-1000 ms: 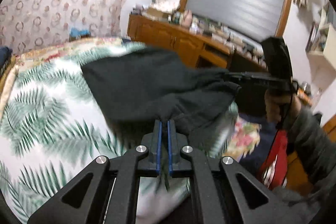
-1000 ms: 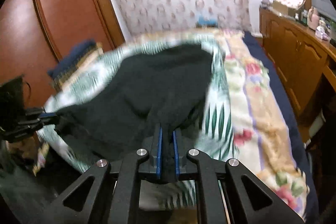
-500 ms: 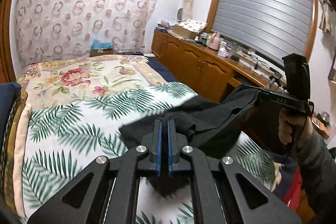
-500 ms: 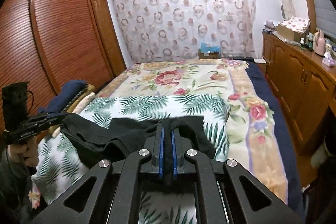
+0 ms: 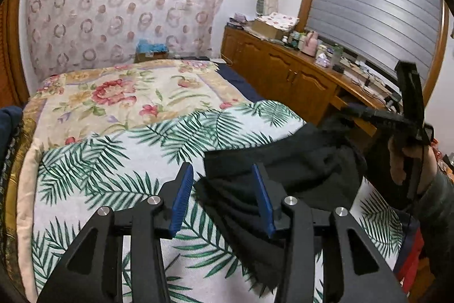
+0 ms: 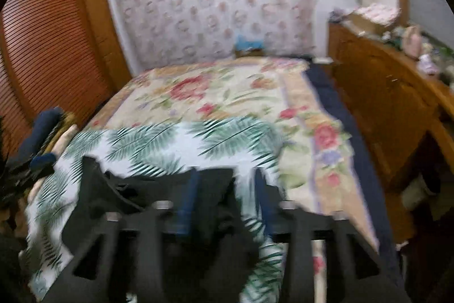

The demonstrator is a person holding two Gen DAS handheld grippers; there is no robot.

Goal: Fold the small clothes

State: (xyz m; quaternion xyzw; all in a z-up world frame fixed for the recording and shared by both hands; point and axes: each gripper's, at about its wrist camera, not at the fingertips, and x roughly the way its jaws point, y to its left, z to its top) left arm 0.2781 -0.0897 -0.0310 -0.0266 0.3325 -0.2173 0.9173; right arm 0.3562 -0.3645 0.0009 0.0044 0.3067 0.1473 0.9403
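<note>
The left tongs (image 5: 224, 198) are opening, their blue pads spread clear of the one dark, crumpled cloth garment (image 5: 283, 169) lying below them on the palm-leaf sheet (image 5: 113, 161) at the bed's near end. The right tongs (image 6: 227, 195) are opening too; in their blurred view the garment's edge shows between the pads, unpressed. Beyond lies a floral bedspread (image 5: 119, 93), then a patterned curtain (image 5: 113, 4). No container is discernible nearby.
</note>
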